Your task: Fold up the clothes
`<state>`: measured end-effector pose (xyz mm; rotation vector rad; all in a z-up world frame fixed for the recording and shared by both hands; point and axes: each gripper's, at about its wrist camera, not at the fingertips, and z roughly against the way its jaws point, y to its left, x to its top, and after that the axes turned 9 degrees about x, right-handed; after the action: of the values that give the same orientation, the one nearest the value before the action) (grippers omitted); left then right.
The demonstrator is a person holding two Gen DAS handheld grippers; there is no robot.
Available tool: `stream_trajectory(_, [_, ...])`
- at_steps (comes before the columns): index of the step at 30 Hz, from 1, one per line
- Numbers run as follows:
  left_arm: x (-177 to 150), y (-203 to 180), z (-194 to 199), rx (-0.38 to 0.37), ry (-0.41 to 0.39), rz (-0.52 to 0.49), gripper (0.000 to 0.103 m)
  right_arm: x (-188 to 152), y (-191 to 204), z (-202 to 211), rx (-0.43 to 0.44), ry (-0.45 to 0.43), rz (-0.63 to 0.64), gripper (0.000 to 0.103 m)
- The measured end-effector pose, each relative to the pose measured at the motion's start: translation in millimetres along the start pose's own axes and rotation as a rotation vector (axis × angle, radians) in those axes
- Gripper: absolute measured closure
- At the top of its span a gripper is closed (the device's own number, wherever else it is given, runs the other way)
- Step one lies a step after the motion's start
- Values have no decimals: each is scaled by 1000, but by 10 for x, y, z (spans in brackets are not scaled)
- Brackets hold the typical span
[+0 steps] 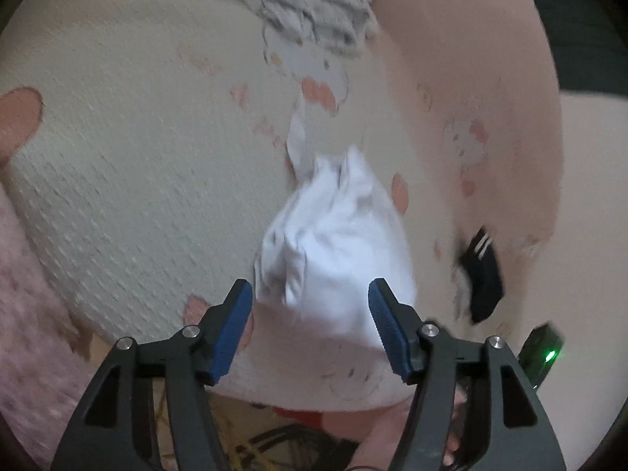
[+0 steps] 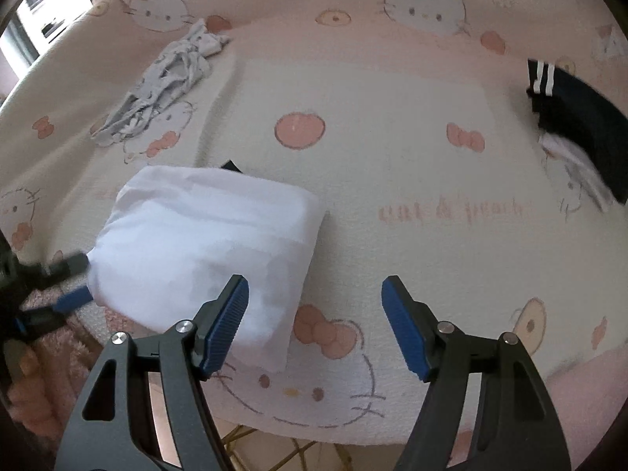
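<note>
1. Right claw point(image 2: 314, 314) gapes wide, empty, beside the folded white cloth garment point(image 2: 204, 243).
2. Left claw point(image 1: 310, 314) likewise spread, holding nothing, garment just ahead.
3. Garment: blurred, rumpled bundle on the cat-print pink bedsheet point(image 2: 392, 180); crumpled grey garment point(image 2: 165, 78) lies apart.
</note>
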<state>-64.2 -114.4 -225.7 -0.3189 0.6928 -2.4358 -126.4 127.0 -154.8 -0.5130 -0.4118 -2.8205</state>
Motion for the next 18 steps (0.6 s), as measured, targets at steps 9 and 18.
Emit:
stream_trajectory(9, [11,-145,-380,4,-8,54,29,-59,9,-1,-23,12,30,31])
stream_trajectory(18, [-9,-598,-224,65,-148,-152,65,-75,-294,41,5,18,-71,31])
